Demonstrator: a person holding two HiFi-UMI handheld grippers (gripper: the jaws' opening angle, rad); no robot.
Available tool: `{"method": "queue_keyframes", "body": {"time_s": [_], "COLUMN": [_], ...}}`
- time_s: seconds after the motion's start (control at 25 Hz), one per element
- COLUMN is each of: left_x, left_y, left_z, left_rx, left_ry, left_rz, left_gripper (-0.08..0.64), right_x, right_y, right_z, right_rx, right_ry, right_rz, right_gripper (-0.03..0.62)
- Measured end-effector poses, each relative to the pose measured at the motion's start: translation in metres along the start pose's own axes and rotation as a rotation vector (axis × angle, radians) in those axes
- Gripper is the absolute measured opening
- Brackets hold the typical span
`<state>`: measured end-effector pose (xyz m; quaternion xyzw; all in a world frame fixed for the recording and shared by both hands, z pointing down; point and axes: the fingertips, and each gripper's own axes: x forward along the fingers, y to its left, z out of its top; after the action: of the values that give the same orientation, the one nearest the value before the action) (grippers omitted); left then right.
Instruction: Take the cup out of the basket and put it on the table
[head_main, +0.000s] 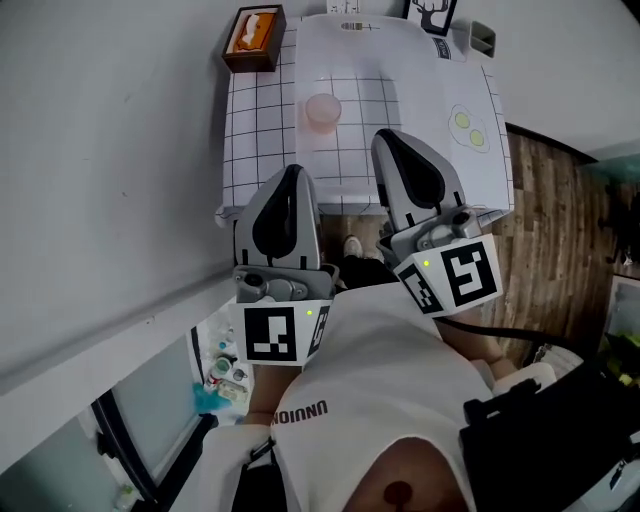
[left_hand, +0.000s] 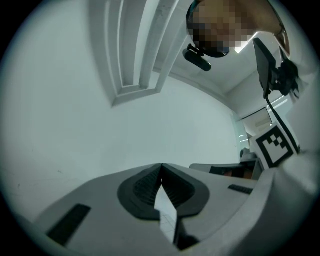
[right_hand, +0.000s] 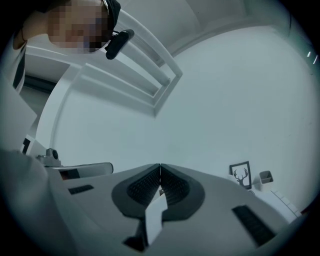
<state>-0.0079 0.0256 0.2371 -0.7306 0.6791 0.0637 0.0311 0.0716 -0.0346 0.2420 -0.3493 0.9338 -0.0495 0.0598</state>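
White wall to the left, wood-plank floor (head_main: 560, 230) to the right, and between them a table (head_main: 255, 150) under a grid-lined cloth. On its far part, a white basket (head_main: 400, 50). Within the outline of the basket's left half, a pale pink cup (head_main: 323, 111), set upright, mouth up, long axis apparently vertical. Tissue box (head_main: 253, 37) placed at the table's far left corner, deer picture frame (head_main: 430, 14) at the far edge. Left gripper (head_main: 294, 172) and right gripper (head_main: 387, 137) held raised close to the torso, each pinched fully together at the tips with nothing between. Both tilted up toward bare wall, hence no cup caught in either gripper view. Cup position relative to the grippers: ahead of and below both, between their two lines in the head view, about equally near to each tip. Judged reachable by either gripper, but only once opened, tipped downward and brought forward over the basket rim.
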Motion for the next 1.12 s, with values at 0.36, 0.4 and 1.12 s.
{"method": "queue_keyframes", "body": {"time_s": [0.36,0.4,1.12], "left_x": [0.035,0.037,0.121], "left_y": [0.028,0.032,0.075], "left_z": [-0.008,-0.009,-0.025], "left_rx": [0.002,-0.002,-0.055], "left_ry": [0.013,0.013,0.051], "left_rz": [0.102,0.109,-0.064], "left_gripper": [0.014,0.014,0.014], "right_x": [0.059,0.065,0.152], "right_y": [-0.043,-0.047,-0.097], "right_z": [-0.005,-0.007,-0.089], "right_rx": [-0.009,-0.015,-0.093], "right_ry": [0.047,0.051,0.307], "right_rz": [0.005,0.001,-0.079], "right_gripper": [0.02,0.02,0.021]}}
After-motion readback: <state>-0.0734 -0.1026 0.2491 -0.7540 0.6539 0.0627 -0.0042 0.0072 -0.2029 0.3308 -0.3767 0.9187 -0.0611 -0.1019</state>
